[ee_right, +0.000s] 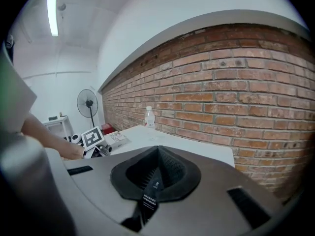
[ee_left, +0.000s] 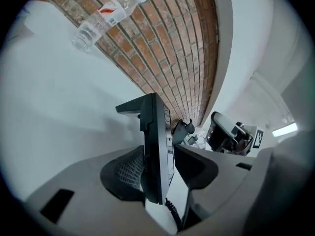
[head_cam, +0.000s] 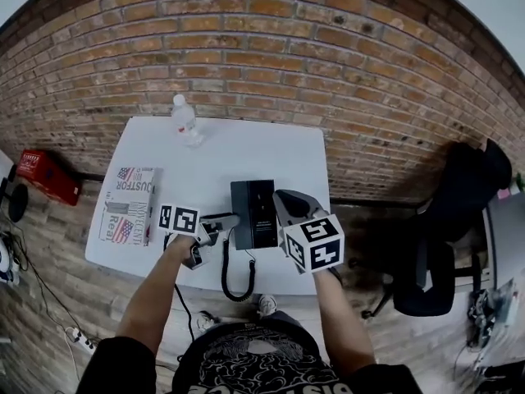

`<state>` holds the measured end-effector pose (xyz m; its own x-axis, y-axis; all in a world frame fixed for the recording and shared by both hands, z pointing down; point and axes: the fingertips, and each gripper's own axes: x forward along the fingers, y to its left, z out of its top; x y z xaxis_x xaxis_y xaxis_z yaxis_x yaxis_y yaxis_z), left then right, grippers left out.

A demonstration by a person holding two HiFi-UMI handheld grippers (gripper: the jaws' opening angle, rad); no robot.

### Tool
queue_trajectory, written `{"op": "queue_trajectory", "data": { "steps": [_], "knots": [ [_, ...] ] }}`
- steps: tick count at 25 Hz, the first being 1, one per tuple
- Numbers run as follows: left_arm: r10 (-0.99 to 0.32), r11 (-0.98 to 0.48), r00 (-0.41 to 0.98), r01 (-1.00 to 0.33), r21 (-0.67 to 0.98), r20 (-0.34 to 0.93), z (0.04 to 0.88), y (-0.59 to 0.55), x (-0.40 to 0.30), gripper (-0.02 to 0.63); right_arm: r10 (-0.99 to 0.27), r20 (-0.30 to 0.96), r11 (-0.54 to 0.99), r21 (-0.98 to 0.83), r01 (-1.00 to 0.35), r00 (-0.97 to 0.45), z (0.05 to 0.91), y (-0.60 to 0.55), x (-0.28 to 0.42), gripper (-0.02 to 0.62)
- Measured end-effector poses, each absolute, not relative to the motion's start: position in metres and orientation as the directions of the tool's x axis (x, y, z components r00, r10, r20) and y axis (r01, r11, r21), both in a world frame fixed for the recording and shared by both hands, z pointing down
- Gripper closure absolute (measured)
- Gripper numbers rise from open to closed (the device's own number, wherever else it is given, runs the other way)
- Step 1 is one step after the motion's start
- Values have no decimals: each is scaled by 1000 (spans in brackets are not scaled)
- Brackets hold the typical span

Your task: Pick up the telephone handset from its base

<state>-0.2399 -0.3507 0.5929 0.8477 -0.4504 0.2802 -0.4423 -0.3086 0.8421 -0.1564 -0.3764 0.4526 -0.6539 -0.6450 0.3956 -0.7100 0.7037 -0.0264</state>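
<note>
- Location: the telephone handset (ee_left: 156, 151) lies along the left side of its base (head_cam: 262, 212), mid-counter (head_cam: 230, 150) and close to the near edge. Neither view shows whether it has cleared the base.
- Left tongs (head_cam: 226, 220): pinching the handset. In the left gripper view the black bar sits deep between the jaws. One ribbed pad (ee_left: 129, 173) lies on the face towards the counter and the other jaw is against the opposite face. Only a thin slit shows at the back.
- Right tongs (ee_right: 157, 151): pressed together, holding no part of the phone. A small black printed tab (ee_right: 150, 198) shows in the seam. They hover over the base's right side, pointing at the brick wall (ee_right: 236, 82).
- Coiled cord (head_cam: 234, 281): leaves the handset's near end and loops over the near edge of the counter.
- Handling, judged: rigid moulded plastic, light, smooth and rather slippery. It is not fragile, but a drop would jerk the cord. The cord will likely pull back as it stretches and may drag the base.
- Grip, judged: the straight middle of the bar is the better hold. Your pinch appears to sit towards the cord end, so expect the far end to sag. Lift straight up, slowly.
- Away from the work: water bottle (head_cam: 184, 121) at the far edge, printed box (head_cam: 127, 205) at the left edge.
</note>
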Motion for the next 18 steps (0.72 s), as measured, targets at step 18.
{"op": "queue_trajectory", "data": {
  "steps": [18],
  "knots": [
    [-388, -295, 905, -304, 906, 177, 598, -355, -233, 510, -727, 426, 592, -10, -806, -539, 459, -352, -139, 597]
  ]
}}
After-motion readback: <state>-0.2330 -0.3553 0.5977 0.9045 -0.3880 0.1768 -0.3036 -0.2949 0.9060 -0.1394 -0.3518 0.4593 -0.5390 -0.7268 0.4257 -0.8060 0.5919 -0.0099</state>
